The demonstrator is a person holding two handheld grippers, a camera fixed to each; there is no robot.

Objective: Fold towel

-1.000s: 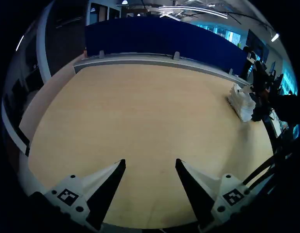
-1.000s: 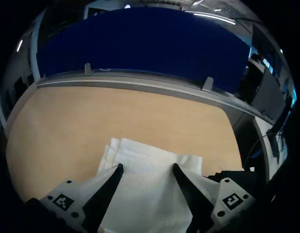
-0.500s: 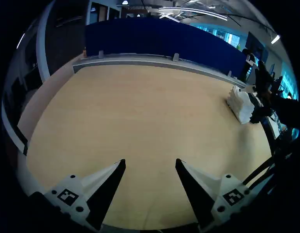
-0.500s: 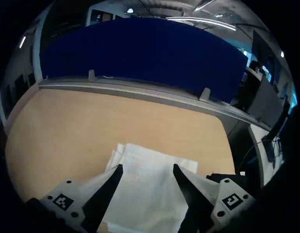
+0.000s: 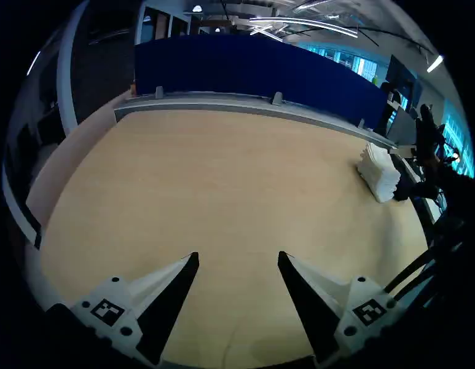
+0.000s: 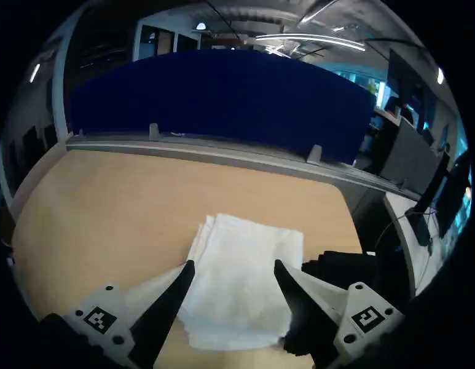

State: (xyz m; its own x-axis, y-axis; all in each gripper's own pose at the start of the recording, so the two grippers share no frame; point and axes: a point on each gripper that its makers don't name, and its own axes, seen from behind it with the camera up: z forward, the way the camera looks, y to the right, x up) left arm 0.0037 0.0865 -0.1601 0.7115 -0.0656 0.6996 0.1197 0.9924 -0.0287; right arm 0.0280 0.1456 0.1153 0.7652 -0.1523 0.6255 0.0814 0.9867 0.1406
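Observation:
A stack of folded white towels (image 6: 243,280) lies on the light wooden table (image 6: 114,203), right in front of my right gripper (image 6: 233,270). That gripper is open, its fingers held above the stack with nothing between them. In the left gripper view the same white stack (image 5: 378,172) sits far off at the table's right edge. My left gripper (image 5: 237,261) hovers open over bare tabletop (image 5: 225,178), holding nothing. At the far right of the left gripper view, a dark shape stands beside the stack; I cannot tell what it is.
A dark blue partition (image 6: 219,98) on a grey rail (image 6: 237,161) runs along the table's far edge. Something black (image 6: 341,270) lies just right of the towel stack. Office desks and monitors (image 6: 434,190) stand beyond the table's right end.
My right gripper has drawn back and risen, so the whole towel stack now shows with its near edge in view. The left gripper has barely moved.

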